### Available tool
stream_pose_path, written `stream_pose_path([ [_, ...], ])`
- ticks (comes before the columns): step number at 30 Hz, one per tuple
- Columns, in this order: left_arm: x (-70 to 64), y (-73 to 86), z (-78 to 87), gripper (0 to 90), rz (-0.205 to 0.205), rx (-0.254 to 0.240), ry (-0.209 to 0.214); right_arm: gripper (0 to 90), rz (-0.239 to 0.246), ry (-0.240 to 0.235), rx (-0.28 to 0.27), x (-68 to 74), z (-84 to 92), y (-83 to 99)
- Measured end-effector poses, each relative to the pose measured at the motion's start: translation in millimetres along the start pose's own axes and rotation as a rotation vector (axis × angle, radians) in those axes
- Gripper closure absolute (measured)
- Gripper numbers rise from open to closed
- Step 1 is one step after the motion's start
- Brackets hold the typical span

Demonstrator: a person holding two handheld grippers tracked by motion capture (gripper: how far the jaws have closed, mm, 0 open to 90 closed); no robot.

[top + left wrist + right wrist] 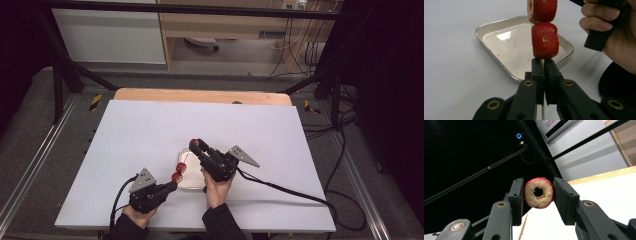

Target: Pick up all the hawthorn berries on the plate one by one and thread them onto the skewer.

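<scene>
Your left fingers [543, 68] are closed on a thin wooden skewer [542, 62], which runs up between them and carries two strawberry pieces: a lower piece [545, 40] sitting just above the fingertips and an upper piece [542, 10] touching it on top. From above, this left gripper [172, 184] sits near the counter's [140, 130] front edge, left of centre, with the two red pieces at its tip over the left rim of the tray [187, 181].

Your right fingers [560, 195] are clamped on a third strawberry slice [539, 192], one on each side of it. It is a ring with a red skin, pale flesh and a hole through its middle, facing the camera. In the high view the right gripper [195, 145] holds that slice above the tray's far edge, tilted upward, with your right hand [216, 187] behind it near the front edge.

That tray is a shallow metal one with rounded corners, lying front of centre on the white counter, its floor speckled with small reddish bits.
</scene>
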State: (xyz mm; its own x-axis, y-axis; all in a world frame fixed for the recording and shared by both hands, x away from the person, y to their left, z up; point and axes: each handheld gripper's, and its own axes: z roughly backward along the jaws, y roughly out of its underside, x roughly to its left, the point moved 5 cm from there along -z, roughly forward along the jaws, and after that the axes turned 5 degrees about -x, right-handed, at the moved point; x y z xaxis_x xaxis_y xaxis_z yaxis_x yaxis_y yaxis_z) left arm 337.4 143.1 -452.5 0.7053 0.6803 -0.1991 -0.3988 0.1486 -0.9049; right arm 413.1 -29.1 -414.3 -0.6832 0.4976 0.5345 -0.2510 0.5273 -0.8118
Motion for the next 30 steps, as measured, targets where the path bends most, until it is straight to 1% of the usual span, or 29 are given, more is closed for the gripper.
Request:
stream_pose_path([
  [3, -1.5, -0.6, -0.8, 87.7, -0.001, -0.002, 0.004, 61.9, 0.008, -0.005, 0.0, 0.0, 0.1, 0.3],
  [5, -1.9, -1.1, -1.0, 87.7, 0.007, -0.006, 0.004, 61.8, 0.007, -0.007, 0.001, 0.2, 0.3, 0.7],
  [9, -3.1, -1.9, -2.1, 87.8, 0.03, -0.009, 0.003, 61.9, -0.004, -0.009, -0.004, -0.2, -0.1, 2.9],
  [15, -3.9, -1.6, -4.0, 87.9, 0.039, -0.009, -0.002, 61.9, -0.011, -0.015, -0.012, -0.3, -0.1, 4.9],
  [27, -3.9, -1.6, -4.3, 87.9, 0.037, -0.008, -0.013, 62.0, -0.02, -0.019, -0.01, 0.5, 0.2, 4.5],
  [30, -3.8, -1.8, -4.4, 87.8, 0.042, -0.01, -0.014, 62.0, -0.021, -0.022, -0.008, 0.2, 0.2, 5.7],
])
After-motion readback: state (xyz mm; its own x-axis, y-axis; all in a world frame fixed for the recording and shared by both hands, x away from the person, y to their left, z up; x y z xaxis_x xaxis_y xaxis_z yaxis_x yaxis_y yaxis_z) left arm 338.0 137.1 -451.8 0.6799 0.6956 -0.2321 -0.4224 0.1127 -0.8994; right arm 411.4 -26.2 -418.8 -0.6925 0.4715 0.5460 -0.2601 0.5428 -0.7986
